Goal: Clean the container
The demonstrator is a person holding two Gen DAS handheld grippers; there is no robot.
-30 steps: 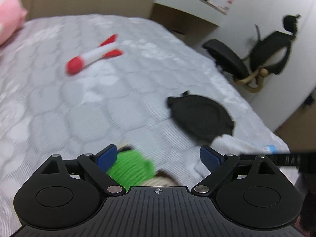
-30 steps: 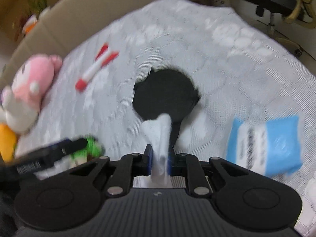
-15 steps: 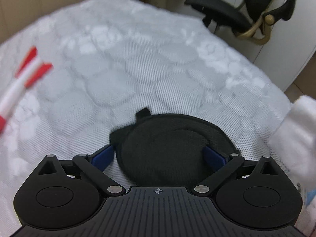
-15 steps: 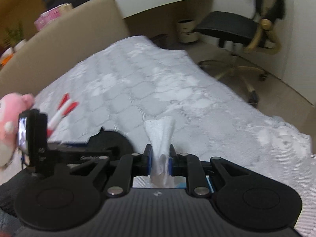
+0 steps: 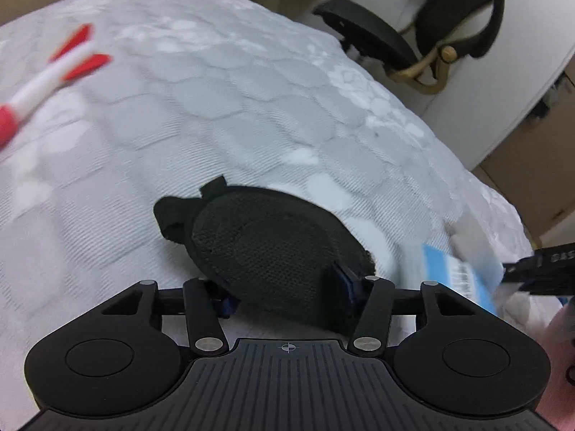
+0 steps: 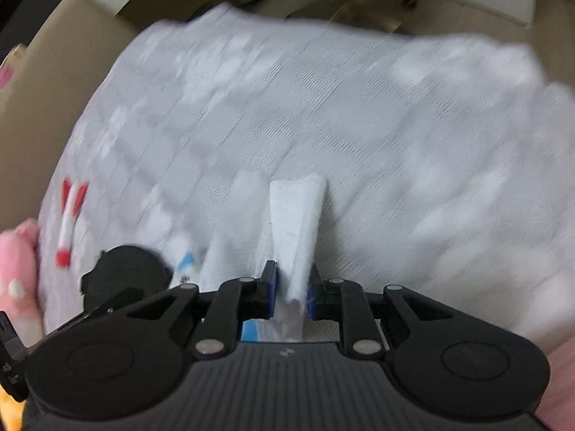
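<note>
The left gripper [image 5: 285,289] straddles the black round container [image 5: 267,248], its blue pads pressed against the rim at 8 and 4 o'clock, clamped on it. The container is a soft, mesh-textured disc with a small fabric tab at its 11 o'clock, lying on the white quilted mattress [image 5: 222,107]. From the right wrist view it shows small at 9 o'clock [image 6: 125,273], beside the pink plush toy [image 6: 16,269] at the frame's left edge.

The right gripper [image 6: 291,287] is closed on a folded white tissue [image 6: 296,222], which sticks up stiffly between the pads in a wedge shape, wider at the top.

The mattress has a hexagon-stitched surface and lies bare toward 12 and 1 o'clock of the container; its far edge drops off toward a black office chair [image 5: 370,39] with a gold-coloured base. A red-and-white rocket toy [image 5: 46,79] lies well apart at 10 o'clock. A blue-and-white tissue packet [image 5: 460,276] sits just beside the container at 3 o'clock, blurred. A tan headboard [image 6: 46,82] borders the mattress on the left in the right wrist view.
</note>
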